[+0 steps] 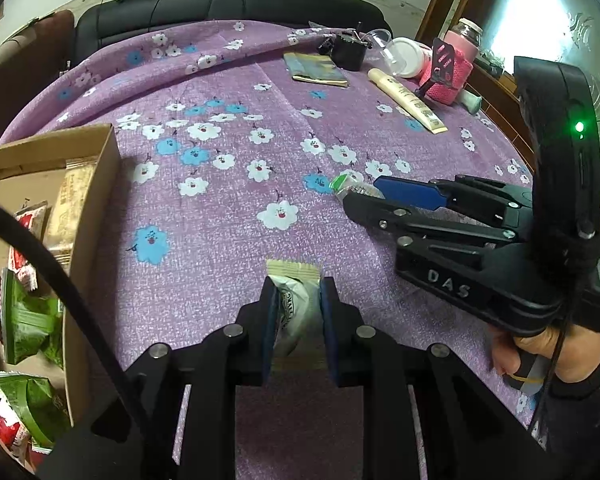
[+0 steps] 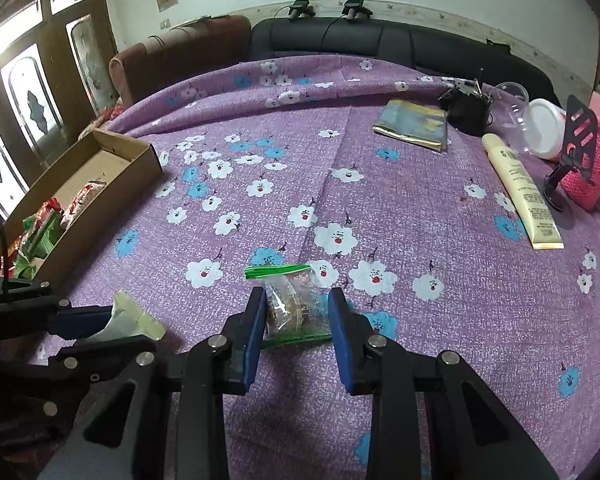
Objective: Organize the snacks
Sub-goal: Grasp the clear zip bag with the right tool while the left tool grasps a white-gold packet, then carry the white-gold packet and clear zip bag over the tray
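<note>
My left gripper (image 1: 298, 292) is shut on a white snack packet (image 1: 296, 312) with a beige crimped end, low over the purple flowered cloth (image 1: 228, 216). The cardboard box (image 1: 96, 200) to its left holds several green and red snack packs. In the right wrist view my right gripper (image 2: 296, 312) straddles a clear packet with green edges (image 2: 290, 304) that lies flat on the cloth. The left pad touches the packet, the right pad stands at its edge, and the packet is not squeezed. The left gripper (image 2: 128, 328) with the white packet (image 2: 126, 314) shows at the lower left, near the box (image 2: 132, 160).
At the far right stand a cream tube (image 2: 520, 188), a foil pack (image 2: 414, 122), a black device (image 2: 470, 110), a white jar (image 2: 546, 128), a black stand (image 2: 572, 148) and a pink knitted item (image 2: 592, 164). A hand (image 1: 540, 352) holds the right gripper's handle.
</note>
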A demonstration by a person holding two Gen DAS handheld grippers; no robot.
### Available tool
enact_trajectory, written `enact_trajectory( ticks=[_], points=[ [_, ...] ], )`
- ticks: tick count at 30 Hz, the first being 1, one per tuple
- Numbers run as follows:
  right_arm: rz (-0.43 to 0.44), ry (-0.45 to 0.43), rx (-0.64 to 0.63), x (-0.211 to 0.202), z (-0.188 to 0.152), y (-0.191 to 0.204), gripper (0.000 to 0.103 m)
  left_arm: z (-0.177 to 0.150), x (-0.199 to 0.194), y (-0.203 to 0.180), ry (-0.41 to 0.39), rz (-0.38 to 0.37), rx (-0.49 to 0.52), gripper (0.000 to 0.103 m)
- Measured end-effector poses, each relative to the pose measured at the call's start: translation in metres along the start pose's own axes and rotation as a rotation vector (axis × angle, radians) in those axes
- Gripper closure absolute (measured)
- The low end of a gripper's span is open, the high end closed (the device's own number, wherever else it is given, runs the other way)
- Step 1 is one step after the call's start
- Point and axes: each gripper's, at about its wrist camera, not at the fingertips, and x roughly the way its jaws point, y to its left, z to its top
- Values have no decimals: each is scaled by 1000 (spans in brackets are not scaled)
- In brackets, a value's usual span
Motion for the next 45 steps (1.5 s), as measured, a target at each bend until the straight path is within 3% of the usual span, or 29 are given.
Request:
enact_trajectory(
  ticks=[2, 10, 19, 32, 45],
  points=[
    [-8, 14, -23, 4, -1, 4, 69, -1, -1, -1, 1, -2, 1, 81],
    [11, 7, 19, -1, -1, 11, 75, -4, -7, -1, -8, 2, 4, 81],
    [65, -67, 98, -49, -20, 30, 75, -13, -29, -5, -38, 19, 9, 80],
    [115, -126, 145, -101, -42, 76, 76, -35, -92, 2, -149, 116, -4, 80],
    [163, -151, 87, -113, -35, 131, 76, -56, -141, 46, -224, 185, -77, 80]
  ],
)
